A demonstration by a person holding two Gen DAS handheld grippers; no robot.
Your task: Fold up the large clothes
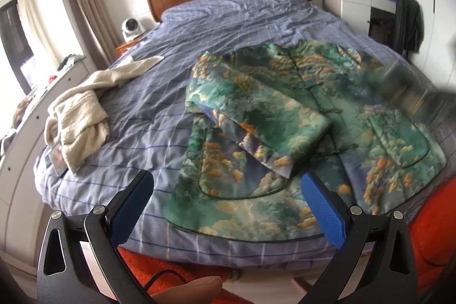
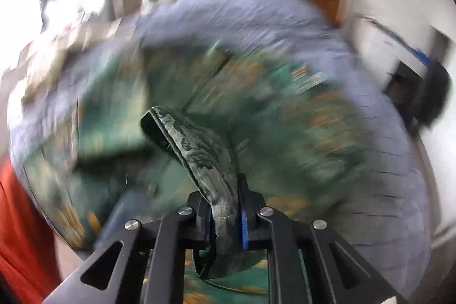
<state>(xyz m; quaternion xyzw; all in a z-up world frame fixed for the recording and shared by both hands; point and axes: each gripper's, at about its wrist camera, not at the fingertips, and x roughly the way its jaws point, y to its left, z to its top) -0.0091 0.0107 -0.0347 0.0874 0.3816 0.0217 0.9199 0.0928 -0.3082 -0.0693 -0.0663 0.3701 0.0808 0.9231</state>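
While the green printed jacket [image 1: 285, 116] is lying spread on the bed [image 1: 159, 110] with one sleeve folded across its front, the right gripper [image 2: 226, 207] is pinching a fold of its fabric, and the left gripper [image 1: 228, 190] is hovering spread wide over the hem, touching nothing.

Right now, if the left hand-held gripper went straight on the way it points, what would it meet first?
Probably the green printed jacket lying on the bed, near its lower hem. The left hand-held gripper is open and empty; depth is hard to judge.
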